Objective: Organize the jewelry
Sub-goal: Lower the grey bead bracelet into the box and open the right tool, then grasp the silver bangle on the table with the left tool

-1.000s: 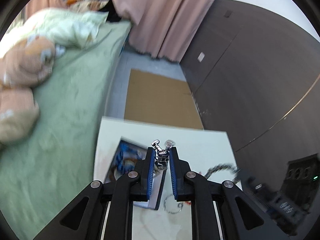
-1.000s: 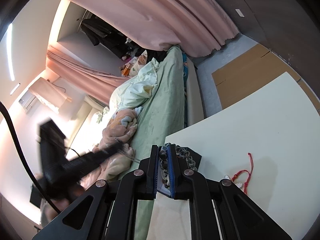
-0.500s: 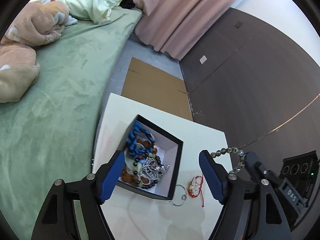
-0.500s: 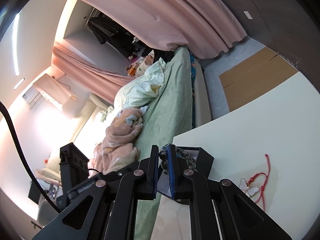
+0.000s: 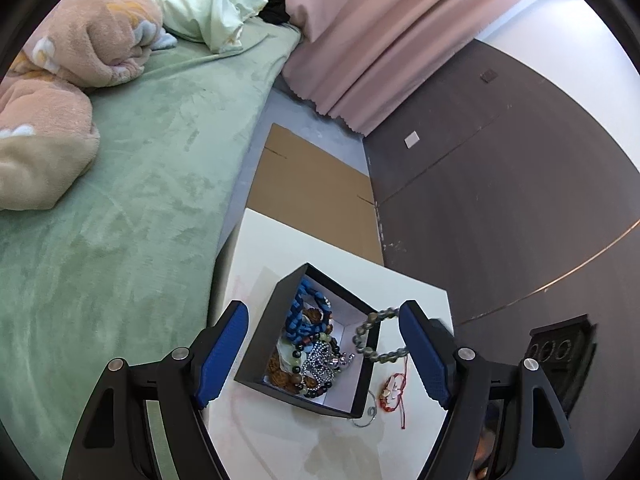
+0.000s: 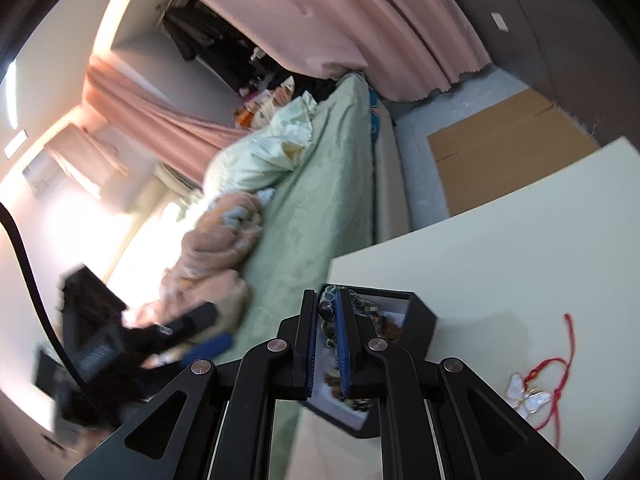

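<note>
Since before, left gripper (image 5: 322,348) has spread wide and dropped its silver charm into the black box (image 5: 256,344), among beads. Right gripper (image 6: 328,342) pinches a grey bead bracelet (image 5: 370,334) above the box.

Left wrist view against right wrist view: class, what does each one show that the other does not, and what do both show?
Only the left wrist view shows the open left gripper, the blue beads in the box, and a thin silver ring on the table. Only the right wrist view shows the right gripper shut on the grey bead bracelet, plus a strip light. Both show the black box, the red cord charm, the white table and the green bed.
</note>
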The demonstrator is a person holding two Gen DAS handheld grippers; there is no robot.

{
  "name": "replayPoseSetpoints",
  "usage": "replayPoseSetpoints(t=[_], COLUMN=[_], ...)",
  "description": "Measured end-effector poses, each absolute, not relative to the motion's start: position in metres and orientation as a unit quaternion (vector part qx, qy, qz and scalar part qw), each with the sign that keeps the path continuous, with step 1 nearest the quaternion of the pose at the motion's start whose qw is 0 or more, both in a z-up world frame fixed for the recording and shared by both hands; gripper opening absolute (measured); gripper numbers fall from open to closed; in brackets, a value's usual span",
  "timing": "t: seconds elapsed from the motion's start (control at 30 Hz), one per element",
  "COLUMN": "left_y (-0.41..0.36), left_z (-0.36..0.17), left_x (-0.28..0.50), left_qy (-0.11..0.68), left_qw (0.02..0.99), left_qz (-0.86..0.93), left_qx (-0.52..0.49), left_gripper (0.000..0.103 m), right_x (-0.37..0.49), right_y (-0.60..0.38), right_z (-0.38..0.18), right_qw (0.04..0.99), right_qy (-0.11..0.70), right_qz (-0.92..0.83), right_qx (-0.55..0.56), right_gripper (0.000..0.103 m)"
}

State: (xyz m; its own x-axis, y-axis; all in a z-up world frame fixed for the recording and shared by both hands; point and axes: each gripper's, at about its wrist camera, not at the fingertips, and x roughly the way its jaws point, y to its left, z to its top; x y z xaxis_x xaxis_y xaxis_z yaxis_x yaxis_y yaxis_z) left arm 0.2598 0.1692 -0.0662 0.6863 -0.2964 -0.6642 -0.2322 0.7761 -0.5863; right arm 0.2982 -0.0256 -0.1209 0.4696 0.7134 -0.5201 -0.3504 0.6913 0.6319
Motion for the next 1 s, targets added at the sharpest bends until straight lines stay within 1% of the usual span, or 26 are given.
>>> replayPoseSetpoints(t=[0.07, 0.1, 0.13, 0.37, 0.6, 0.67, 0.73, 1.0], left_y=[0.171, 0.172, 0.172, 0.162, 0.132, 0.12, 0.109, 0.058], left_z=[-0.064, -0.063, -0.063, -0.059, -0.061, -0.061, -0.062, -0.072], left_x=[0.258, 0.256, 0.254, 0.246, 0.238, 0.235, 0.233, 0.221], left_qy=[0.393, 0.391, 0.391, 0.392, 0.404, 0.406, 0.409, 0.431], left_qw=[0.856, 0.857, 0.858, 0.863, 0.868, 0.871, 0.874, 0.878], left_qz=[-0.017, -0.015, -0.013, -0.01, -0.02, -0.024, -0.029, -0.047], left_qx=[-0.335, -0.335, -0.334, -0.318, -0.288, -0.275, -0.261, -0.202], left_gripper=[0.078, 0.078, 0.078, 0.078, 0.078, 0.078, 0.078, 0.078], right_x=[0.298, 0.299, 0.298, 0.286, 0.271, 0.267, 0.264, 0.253], right_y=[-0.018, -0.017, -0.017, -0.045, -0.089, -0.1, -0.109, -0.147], right_z=[-0.124, -0.126, -0.128, -0.12, -0.111, -0.111, -0.111, -0.117], right_qw=[0.827, 0.822, 0.818, 0.824, 0.831, 0.833, 0.835, 0.831], right_qy=[0.42, 0.427, 0.433, 0.422, 0.417, 0.419, 0.421, 0.444], right_qz=[0.313, 0.316, 0.318, 0.305, 0.282, 0.273, 0.264, 0.232], right_qx=[0.204, 0.203, 0.205, 0.222, 0.237, 0.235, 0.235, 0.241], right_gripper=[0.016, 0.022, 0.026, 0.027, 0.027, 0.032, 0.044, 0.044])
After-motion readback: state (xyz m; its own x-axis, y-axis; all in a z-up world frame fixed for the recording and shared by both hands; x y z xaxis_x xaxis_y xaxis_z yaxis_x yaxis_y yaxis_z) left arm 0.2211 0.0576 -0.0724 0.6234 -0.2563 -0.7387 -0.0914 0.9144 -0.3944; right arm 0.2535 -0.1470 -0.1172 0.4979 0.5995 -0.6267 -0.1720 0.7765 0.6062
